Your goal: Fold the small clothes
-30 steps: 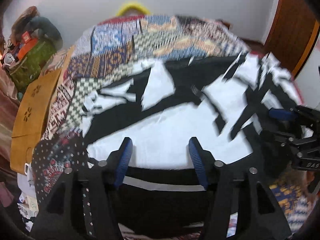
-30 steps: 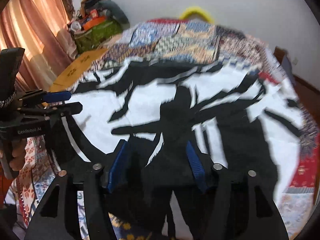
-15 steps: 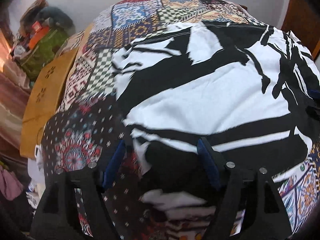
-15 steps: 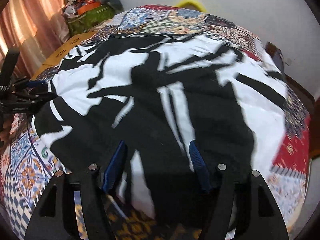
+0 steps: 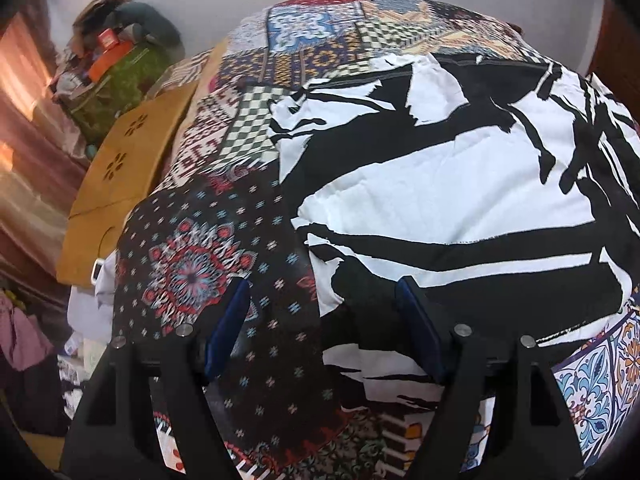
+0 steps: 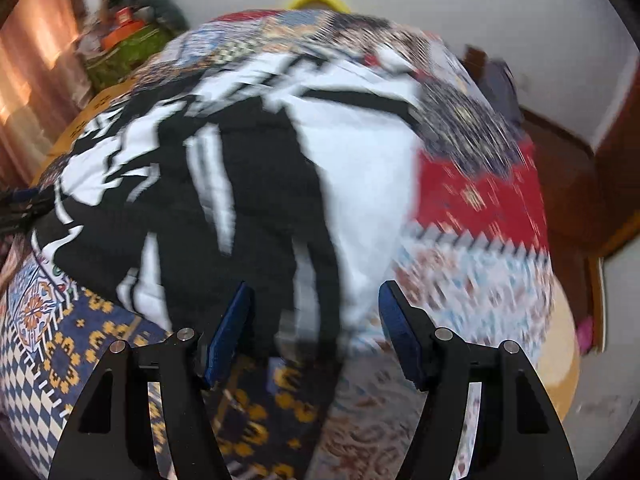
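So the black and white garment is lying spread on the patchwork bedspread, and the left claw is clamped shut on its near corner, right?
Not quite. The black and white garment does lie spread on the patchwork bedspread, but the left claw is open. Its jaws have just been opening, and the left wrist view shows the blue pads standing apart, with the garment's corner between them but not pinched.

The black-and-white patterned garment [image 5: 460,184] lay spread flat, filling the centre and right of the left wrist frame; it appeared blurred centre-left in the right wrist frame.
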The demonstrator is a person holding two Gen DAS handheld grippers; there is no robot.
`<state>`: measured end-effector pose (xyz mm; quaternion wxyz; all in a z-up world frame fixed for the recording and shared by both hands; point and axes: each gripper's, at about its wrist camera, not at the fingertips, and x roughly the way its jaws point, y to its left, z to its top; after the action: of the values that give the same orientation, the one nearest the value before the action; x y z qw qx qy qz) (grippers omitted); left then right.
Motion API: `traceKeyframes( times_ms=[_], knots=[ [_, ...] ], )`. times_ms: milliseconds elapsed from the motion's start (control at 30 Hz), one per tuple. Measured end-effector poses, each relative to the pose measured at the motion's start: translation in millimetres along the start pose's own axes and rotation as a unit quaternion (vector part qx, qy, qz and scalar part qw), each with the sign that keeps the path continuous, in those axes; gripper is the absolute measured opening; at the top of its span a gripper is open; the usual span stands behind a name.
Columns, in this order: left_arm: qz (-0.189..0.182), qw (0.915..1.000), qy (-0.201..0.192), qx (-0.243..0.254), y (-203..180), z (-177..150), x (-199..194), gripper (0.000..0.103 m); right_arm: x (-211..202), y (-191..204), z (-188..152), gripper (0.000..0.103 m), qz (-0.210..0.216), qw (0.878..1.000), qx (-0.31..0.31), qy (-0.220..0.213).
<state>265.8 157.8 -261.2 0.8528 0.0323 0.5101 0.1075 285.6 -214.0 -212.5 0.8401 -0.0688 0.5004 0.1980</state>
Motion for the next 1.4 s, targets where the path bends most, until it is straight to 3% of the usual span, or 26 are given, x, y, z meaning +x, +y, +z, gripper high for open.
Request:
traceKeyframes(
  times_ms=[233, 467, 600, 700, 933, 1033, 1200, 1300, 1400],
  knots=[
    [-0.012, 0.9992, -0.026, -0.027, 4.6, 1.3, -32.2, 0.076, -24.5, 1.4, 5.9, 0.063, -0.004, 1.000, 0.002, -0.025],
    [-0.051, 0.9950, -0.072, -0.047, -0.9, -6.9, -75.9, 0.077, -57.6, 46.5, 29.2, 0.063, 0.020, 0.995, -0.043, -0.085],
    [-0.087, 0.9912, -0.059, -0.080, -0.1, -17.1, -77.4, 0.081, -55.9, 77.9, 37.8, 0.064, 0.052, 0.991, -0.066, -0.102],
    [-0.117, 0.9876, -0.021, -0.102, 2.9, -28.9, -64.8, 0.081, -41.3, 105.3, 39.8, 0.064, 0.071, 0.989, -0.085, -0.096],
    [-0.209, 0.9639, 0.048, -0.158, 3.2, -59.1, -40.0, 0.076, 18.5, 145.1, 29.5, 0.064, 0.082, 0.990, -0.113, -0.031],
    [-0.231, 0.9561, 0.050, -0.173, 0.7, -59.3, -35.4, 0.076, 36.0, 150.6, 22.7, 0.064, 0.081, 0.990, -0.120, -0.001],
    [-0.288, 0.9342, 0.058, -0.202, -4.0, -43.4, -20.3, 0.076, 33.7, 143.8, 22.2, 0.066, 0.094, 0.989, -0.116, 0.007],
    [-0.300, 0.9286, 0.059, -0.210, -10.0, -30.3, -11.5, 0.076, 34.2, 141.8, 20.6, 0.066, 0.096, 0.989, -0.114, 0.005],
    [-0.289, 0.9294, 0.057, -0.222, -16.6, -13.6, -0.2, 0.076, 33.9, 143.4, 20.8, 0.066, 0.098, 0.989, -0.111, 0.005]
  ],
)
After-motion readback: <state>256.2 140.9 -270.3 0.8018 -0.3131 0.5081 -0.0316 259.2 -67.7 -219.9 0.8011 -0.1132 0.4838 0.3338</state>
